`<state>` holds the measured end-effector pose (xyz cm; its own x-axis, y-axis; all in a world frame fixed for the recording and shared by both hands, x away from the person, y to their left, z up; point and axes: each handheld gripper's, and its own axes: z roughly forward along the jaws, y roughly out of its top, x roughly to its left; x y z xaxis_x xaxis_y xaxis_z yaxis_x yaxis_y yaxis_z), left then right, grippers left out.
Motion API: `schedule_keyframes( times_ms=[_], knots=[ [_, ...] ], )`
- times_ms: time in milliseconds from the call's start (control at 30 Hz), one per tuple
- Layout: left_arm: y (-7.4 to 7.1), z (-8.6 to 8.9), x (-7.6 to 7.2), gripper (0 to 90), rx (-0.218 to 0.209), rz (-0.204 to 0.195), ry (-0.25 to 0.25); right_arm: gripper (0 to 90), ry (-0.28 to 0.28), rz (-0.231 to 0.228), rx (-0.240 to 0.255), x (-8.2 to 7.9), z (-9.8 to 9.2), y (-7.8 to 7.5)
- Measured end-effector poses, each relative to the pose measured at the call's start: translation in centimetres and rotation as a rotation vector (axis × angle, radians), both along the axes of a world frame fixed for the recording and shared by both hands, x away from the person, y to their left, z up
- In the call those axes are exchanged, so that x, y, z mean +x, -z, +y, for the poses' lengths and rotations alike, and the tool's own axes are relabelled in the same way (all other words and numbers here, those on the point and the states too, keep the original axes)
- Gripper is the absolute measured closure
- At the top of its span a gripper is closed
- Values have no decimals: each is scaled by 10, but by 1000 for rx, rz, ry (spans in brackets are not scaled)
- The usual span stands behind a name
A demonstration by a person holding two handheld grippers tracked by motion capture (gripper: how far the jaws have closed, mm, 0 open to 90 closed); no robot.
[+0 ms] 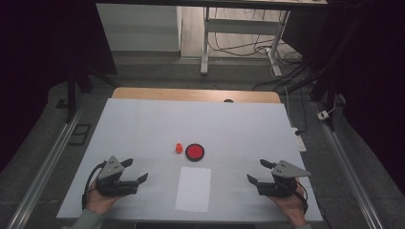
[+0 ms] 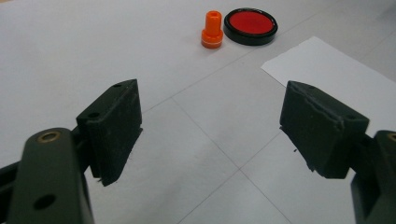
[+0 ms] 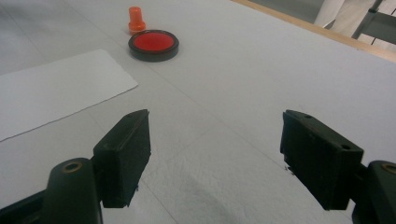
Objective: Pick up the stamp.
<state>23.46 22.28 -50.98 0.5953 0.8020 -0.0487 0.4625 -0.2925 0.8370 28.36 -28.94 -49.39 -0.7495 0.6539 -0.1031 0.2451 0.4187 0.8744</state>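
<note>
Orange stamp (image 1: 178, 148) stands upright just left of the red ink pad (image 1: 195, 152); white paper sheet (image 1: 193, 189) lies near the pad, on its near side. Left gripper (image 1: 135, 171) and right gripper (image 1: 257, 171) flank the sheet, both jaw pairs spread wide, holding nothing.

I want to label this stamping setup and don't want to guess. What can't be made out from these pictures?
- Orange stamp: its printing face is turned down against the table in every view.
- Ink pad: no lettering is readable; too small in the high view.
- Paper sheet: cut off by the left edge of the right gripper view.
- Dark spot at the table's far edge: too small to identify.
</note>
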Motion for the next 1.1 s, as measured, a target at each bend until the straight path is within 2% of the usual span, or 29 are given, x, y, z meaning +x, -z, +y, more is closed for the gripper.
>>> schedule_keyframes(
  times_ms=[167, 433, 733, 967, 1100],
  knots=[
    [0, 2, -1, 211, 13, -12, -13, 253, 2, 3, 13, -1, 0, 3],
    [0, 5, -2, 211, 15, -14, -27, 269, 5, -9, -4, -3, 3, 3],
    [-3, 2, -3, 211, 10, -21, -26, 278, 10, -9, 4, -4, 0, 6],
    [-5, -1, 0, 211, 22, -19, -18, 286, 15, -13, 7, -3, 1, 6],
    [-12, 0, 3, 211, -3, -21, -14, 287, 6, -1, 20, -1, 4, 8]
  ],
)
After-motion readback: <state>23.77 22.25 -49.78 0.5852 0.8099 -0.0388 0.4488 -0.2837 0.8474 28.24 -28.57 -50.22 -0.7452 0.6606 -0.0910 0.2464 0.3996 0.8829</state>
